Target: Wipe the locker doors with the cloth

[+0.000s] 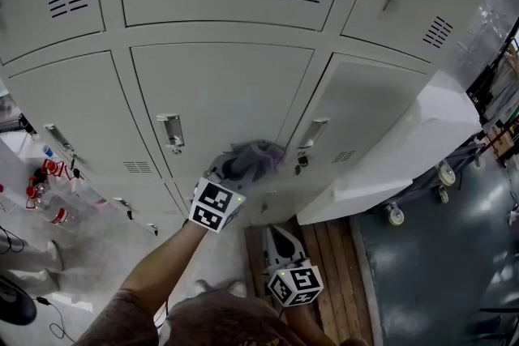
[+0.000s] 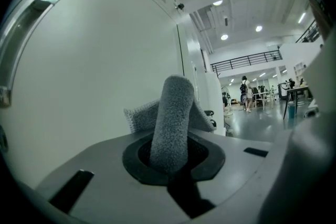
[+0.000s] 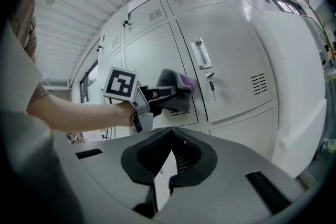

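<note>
Head view shows the left tool clenched on the cloth low on the middle locker door, where flat, overlapping strokes around the handle seem best; the right tool hangs closed, empty.

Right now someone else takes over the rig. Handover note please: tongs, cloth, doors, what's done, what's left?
Left tongs: shut on the grey cloth, which is held at the lower right corner of the centre middle-row door, by the seam to the right-hand door. Contact with the door looks likely but is not certain.
Right tongs: shut, empty, hanging low and clear of the doors.
Done: cannot tell; no door shows a wiped mark.
Left: treat every door as unwiped. Probably work across this door first, then its neighbours.
</note>
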`<state>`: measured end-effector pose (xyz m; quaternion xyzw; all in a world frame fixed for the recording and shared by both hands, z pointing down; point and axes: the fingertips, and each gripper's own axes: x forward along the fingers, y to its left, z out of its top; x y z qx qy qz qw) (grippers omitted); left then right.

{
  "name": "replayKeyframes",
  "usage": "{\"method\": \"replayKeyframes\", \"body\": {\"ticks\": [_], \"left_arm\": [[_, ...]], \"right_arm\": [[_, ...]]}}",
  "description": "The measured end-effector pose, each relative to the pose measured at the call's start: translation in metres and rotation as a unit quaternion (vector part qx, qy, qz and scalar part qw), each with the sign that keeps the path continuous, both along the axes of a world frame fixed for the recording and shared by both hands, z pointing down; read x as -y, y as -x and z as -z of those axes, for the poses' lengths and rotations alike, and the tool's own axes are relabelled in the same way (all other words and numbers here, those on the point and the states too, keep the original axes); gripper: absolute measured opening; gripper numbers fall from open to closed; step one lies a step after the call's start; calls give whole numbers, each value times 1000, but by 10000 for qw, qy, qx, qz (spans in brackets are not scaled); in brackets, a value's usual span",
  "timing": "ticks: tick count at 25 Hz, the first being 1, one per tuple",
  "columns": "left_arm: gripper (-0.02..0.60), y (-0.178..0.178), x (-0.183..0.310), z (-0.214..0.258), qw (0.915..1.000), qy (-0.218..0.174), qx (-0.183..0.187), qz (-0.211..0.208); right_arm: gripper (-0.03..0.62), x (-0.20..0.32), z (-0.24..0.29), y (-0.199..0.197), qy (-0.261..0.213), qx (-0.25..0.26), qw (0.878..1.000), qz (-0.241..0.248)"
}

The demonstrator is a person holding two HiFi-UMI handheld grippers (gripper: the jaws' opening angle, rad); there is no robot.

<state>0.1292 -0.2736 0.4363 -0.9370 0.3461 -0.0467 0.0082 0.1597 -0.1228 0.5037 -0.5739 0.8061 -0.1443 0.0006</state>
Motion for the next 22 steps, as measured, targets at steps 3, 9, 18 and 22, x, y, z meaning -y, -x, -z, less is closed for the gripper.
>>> {"method": "replayKeyframes", "body": {"ticks": [3, 9, 18, 22], "left_arm": [[40, 0, 0, -22, 9998, 167, 65, 6], [40, 3, 0, -52, 9994, 326, 138, -9], [40, 14, -1, -102, 9957, 843, 367, 99], [40, 13, -2, -112, 9940, 988, 472, 68]], "right_arm": [[-2, 0, 0, -2, -2, 3, 10000, -17], [-2, -1, 1, -9, 3, 2, 10000, -92], [-2, -4, -1, -12, 38, -5, 9999, -127], [-2, -3, -2, -10, 49, -14, 9999, -112]]}}
